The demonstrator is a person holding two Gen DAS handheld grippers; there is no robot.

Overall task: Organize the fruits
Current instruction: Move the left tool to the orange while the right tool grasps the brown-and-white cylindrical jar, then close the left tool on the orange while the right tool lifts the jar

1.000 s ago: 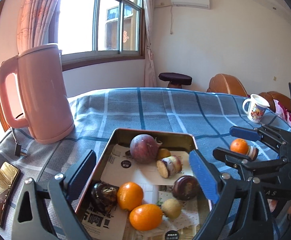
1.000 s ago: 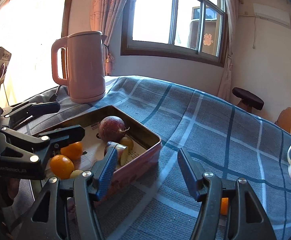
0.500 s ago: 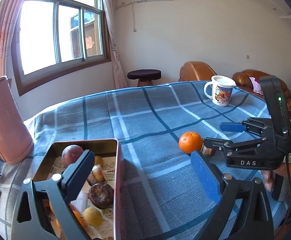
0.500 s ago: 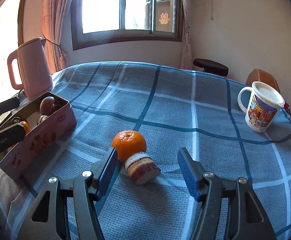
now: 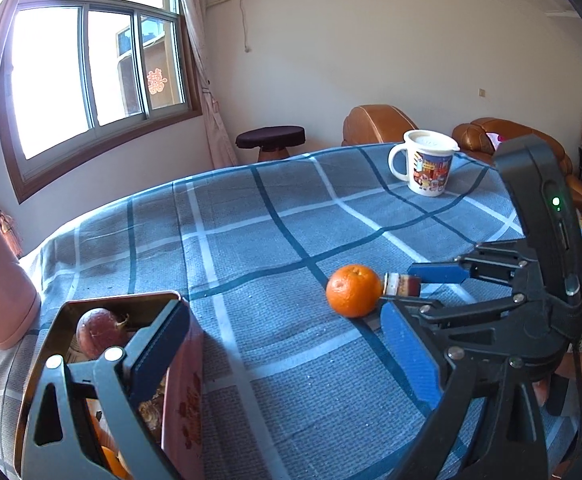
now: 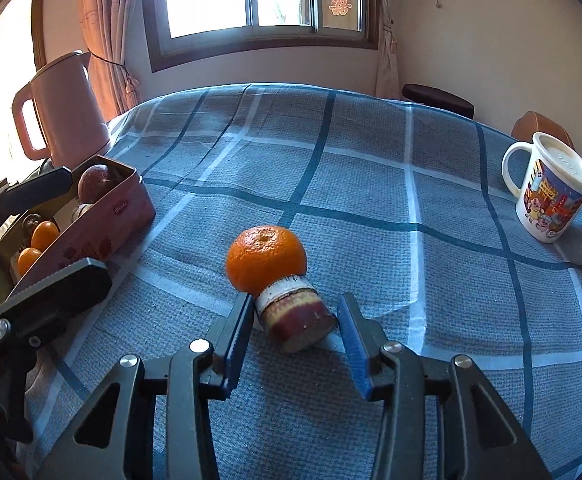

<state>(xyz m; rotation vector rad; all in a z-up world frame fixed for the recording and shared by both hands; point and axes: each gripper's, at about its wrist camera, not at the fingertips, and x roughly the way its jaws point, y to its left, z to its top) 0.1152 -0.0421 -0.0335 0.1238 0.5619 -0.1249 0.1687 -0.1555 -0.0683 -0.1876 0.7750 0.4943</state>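
Closing around a cut piece of fruit [image 6: 297, 314], the right gripper [image 6: 293, 330] sat low in the middle of its own picture. The piece lay on its side on the blue checked cloth [image 6: 371, 184], with dark red skin and a pale cut end. It was between the two blue pads. The left pad looked like it touched the piece, but a gap showed at the right pad, so it was not pinched yet.

An orange [image 6: 266, 259] rested right against the far end of the piece. That was the tricky part. If the pads squeezed off to one side, the piece could slip or spin away. It could also push the orange, and the round orange might roll across the cloth.

The left gripper [image 5: 287, 354] filled the bottom of its picture with its jaws spread wide and nothing between them. The pink tin [image 6: 103, 216] stood at the middle left of the right wrist picture, with more fruit inside. A mug [image 6: 551, 196] stood far off at the right, and a pink kettle [image 6: 67, 108] was at the upper left.
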